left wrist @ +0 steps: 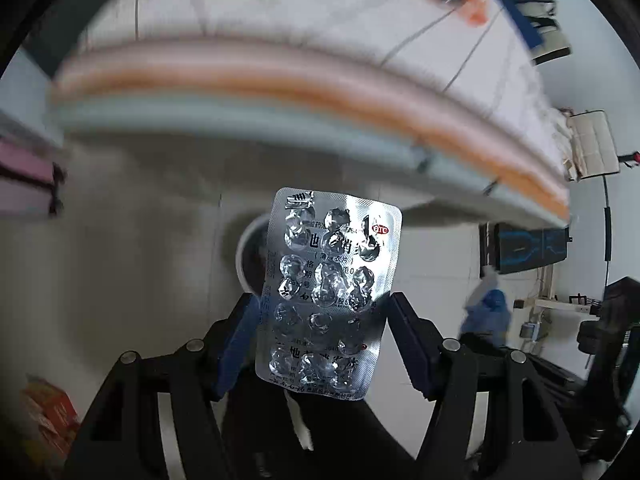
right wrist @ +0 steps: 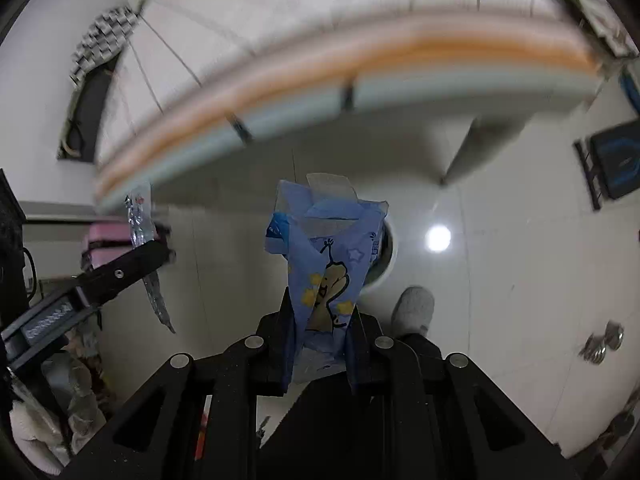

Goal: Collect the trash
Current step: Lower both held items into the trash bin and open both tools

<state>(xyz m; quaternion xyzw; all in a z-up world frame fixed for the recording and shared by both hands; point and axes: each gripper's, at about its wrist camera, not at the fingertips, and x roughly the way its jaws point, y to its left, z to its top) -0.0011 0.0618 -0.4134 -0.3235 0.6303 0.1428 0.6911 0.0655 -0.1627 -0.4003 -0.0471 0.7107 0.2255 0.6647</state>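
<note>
A silver blister pack [left wrist: 332,280] with crushed empty pockets stands upright between the fingers of my left gripper [left wrist: 323,300], which is shut across its width. My right gripper [right wrist: 322,308] is shut on a crumpled blue wrapper [right wrist: 328,248] printed with a yellow cartoon figure. Both grippers point down at a pale tiled floor. A round white bin [left wrist: 249,256] shows behind the blister pack, and its rim [right wrist: 391,256] peeks out behind the wrapper. In the right wrist view the left gripper's finger [right wrist: 132,264] appears at the left with the blister pack [right wrist: 140,216] edge-on.
A table edge [left wrist: 280,76] with orange, pink and teal stripes sweeps blurred across the top of both views. A person's foot in a grey slipper [right wrist: 414,308] stands beside the bin. Pink boxes [left wrist: 24,176], a red box [left wrist: 48,412] and dark equipment [left wrist: 532,248] lie around.
</note>
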